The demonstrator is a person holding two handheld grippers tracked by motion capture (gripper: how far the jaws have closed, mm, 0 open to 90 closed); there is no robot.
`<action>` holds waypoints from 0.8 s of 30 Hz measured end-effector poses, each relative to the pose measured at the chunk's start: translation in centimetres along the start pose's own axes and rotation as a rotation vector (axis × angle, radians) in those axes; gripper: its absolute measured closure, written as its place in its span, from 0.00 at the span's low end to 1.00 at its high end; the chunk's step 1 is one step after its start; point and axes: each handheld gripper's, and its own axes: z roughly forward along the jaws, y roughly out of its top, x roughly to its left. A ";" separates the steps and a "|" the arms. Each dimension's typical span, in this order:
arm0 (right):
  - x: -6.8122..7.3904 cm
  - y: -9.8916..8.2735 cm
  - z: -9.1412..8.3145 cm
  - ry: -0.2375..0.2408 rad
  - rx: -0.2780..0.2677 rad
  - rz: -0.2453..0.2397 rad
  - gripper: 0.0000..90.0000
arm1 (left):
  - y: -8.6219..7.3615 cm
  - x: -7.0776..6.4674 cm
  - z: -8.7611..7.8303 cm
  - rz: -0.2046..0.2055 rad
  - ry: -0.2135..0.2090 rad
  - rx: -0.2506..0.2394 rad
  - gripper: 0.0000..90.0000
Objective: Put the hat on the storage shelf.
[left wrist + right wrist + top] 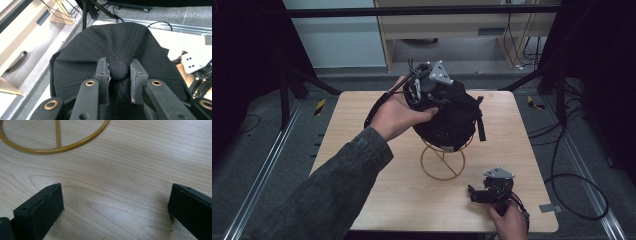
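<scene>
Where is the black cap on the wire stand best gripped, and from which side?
At its crown button, from above. The black cap sits domed on the gold wire stand, so the button is the one raised knob at the top. The left gripper already brackets it with a jaw on either side; the right gripper waits open over the table.

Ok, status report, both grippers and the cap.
Left gripper shut on cap's top button. Black cap sits on gold wire stand. Right gripper open, low over the table.
</scene>
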 end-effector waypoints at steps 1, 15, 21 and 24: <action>0.0 0.0 0.0 0.000 0.000 0.000 0.00 | -0.1 0.0 0.1 -0.001 0.000 -0.001 0.81; 0.0 0.0 0.0 0.002 0.000 0.000 0.00 | -1.0 -0.1 1.5 -0.019 -0.026 0.023 0.80; 0.0 0.0 0.0 0.001 0.001 0.002 0.00 | -1.5 -0.2 2.3 -0.028 -0.035 0.033 0.80; 0.0 0.0 0.0 0.000 0.000 -0.002 0.00 | -1.6 -0.2 2.5 -0.028 -0.038 0.037 0.80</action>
